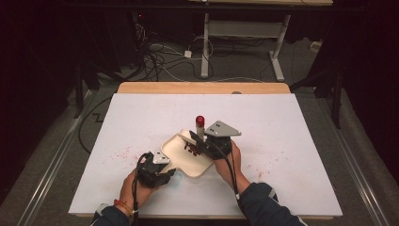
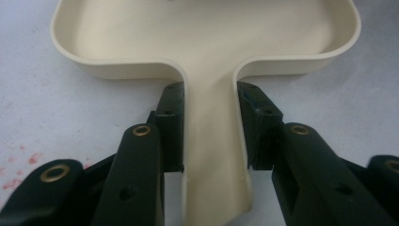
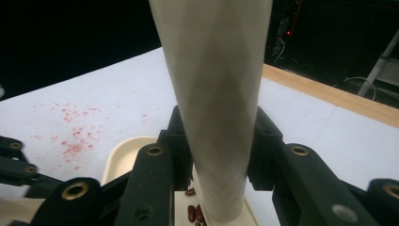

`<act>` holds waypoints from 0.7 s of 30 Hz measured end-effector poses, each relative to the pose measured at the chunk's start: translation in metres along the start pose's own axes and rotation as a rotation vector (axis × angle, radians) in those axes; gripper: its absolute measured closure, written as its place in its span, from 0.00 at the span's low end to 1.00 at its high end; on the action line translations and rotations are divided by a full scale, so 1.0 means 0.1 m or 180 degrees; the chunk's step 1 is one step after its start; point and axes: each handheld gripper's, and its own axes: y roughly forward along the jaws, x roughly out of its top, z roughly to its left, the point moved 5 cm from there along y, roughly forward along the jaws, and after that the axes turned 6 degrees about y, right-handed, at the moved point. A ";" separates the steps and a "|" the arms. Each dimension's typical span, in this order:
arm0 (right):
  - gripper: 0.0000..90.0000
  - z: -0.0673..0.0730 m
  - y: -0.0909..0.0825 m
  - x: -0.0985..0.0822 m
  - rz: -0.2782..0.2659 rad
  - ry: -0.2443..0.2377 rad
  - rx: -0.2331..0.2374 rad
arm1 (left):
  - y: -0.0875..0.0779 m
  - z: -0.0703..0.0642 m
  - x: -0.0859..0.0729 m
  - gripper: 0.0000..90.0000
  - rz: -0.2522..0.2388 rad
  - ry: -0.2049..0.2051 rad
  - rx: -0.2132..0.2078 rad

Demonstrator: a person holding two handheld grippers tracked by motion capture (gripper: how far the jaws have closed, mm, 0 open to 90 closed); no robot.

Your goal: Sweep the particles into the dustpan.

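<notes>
No lettering, label, brand, number or sign can be read anywhere in these views: not on the cream tray (image 2: 207, 42), the pale tube (image 3: 216, 94), the white table cover (image 1: 282, 141) or the black jaws.
</notes>
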 end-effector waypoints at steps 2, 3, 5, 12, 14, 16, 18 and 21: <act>0.76 0.02 0.00 -0.01 0.0002 -0.0007 -0.0009 | 0.02 -0.01 0.01 0.71 -0.0009 -0.0029 0.0022; 0.76 0.04 -0.01 -0.01 -0.0001 0.0009 -0.0003 | 0.02 -0.02 0.02 0.71 -0.0002 -0.0035 0.0019; 0.76 0.08 -0.02 -0.01 -0.0015 -0.0014 -0.0009 | 0.03 -0.02 0.02 0.71 0.0011 -0.0028 0.0034; 0.76 0.20 -0.06 -0.02 -0.0030 -0.0036 0.0062 | 0.06 -0.03 0.04 0.71 0.0048 -0.0028 0.0064; 0.76 0.24 -0.07 -0.02 -0.0029 -0.0042 0.0097 | 0.06 -0.02 0.03 0.71 0.0050 -0.0024 0.0060; 0.76 0.27 -0.08 -0.01 -0.0039 -0.0029 0.0117 | 0.07 -0.01 0.04 0.71 0.0058 -0.0018 0.0071; 0.77 0.28 -0.08 0.00 -0.0056 -0.0008 0.0157 | 0.07 -0.01 0.04 0.71 0.0060 -0.0020 0.0070; 0.77 0.29 -0.08 0.01 -0.0064 0.0008 0.0203 | 0.09 0.00 0.03 0.71 0.0066 -0.0021 0.0059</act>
